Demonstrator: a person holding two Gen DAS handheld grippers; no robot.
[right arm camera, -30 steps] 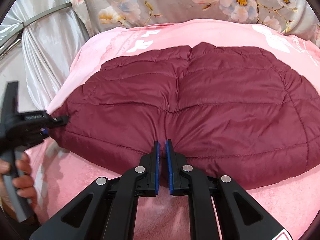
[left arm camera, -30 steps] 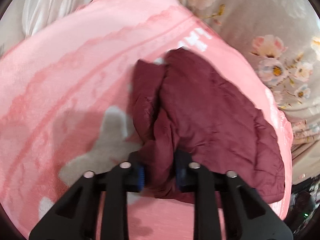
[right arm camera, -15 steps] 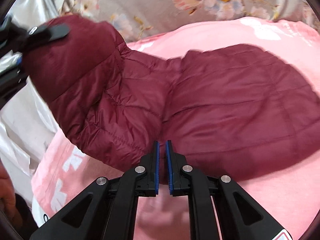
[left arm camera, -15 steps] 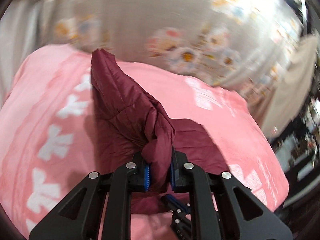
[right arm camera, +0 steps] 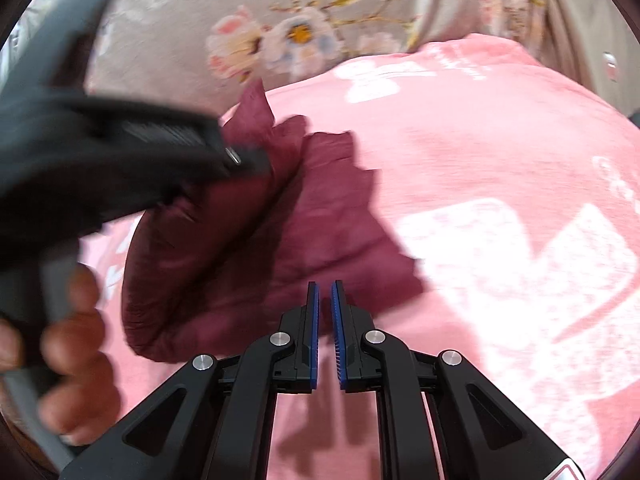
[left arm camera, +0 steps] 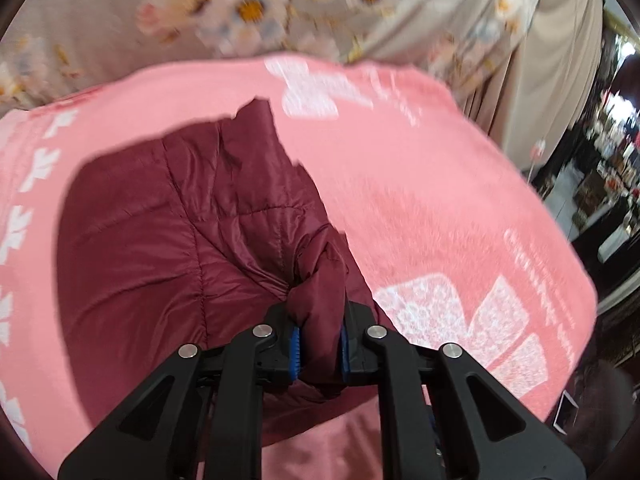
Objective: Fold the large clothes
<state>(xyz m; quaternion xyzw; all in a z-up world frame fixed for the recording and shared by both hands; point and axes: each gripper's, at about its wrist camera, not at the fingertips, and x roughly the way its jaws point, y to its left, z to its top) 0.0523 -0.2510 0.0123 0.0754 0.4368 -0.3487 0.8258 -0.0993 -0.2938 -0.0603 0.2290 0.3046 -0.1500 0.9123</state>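
A maroon quilted jacket (left arm camera: 168, 240) lies on a pink blanket (left arm camera: 440, 216) with white prints. My left gripper (left arm camera: 320, 320) is shut on a thick bunch of the jacket's fabric, which is drawn over the rest of the jacket. In the right wrist view the jacket (right arm camera: 248, 256) looks bunched and blurred. The left gripper (right arm camera: 256, 160) reaches in from the left there, held by a hand (right arm camera: 72, 340). My right gripper (right arm camera: 324, 288) sits at the jacket's near hem with its pads almost together, pinching the thin edge.
A grey floral cloth (left arm camera: 248, 8) hangs behind the blanket. A beige curtain (left arm camera: 560, 60) and a dark room with cluttered shelves (left arm camera: 600, 168) lie to the right. The blanket's right half (right arm camera: 500, 240) is bare.
The left gripper lifted the jacket's left side and carried it across to the right over the rest. The right gripper swung right with the hem. The jacket went from spread out to doubled and bunched.
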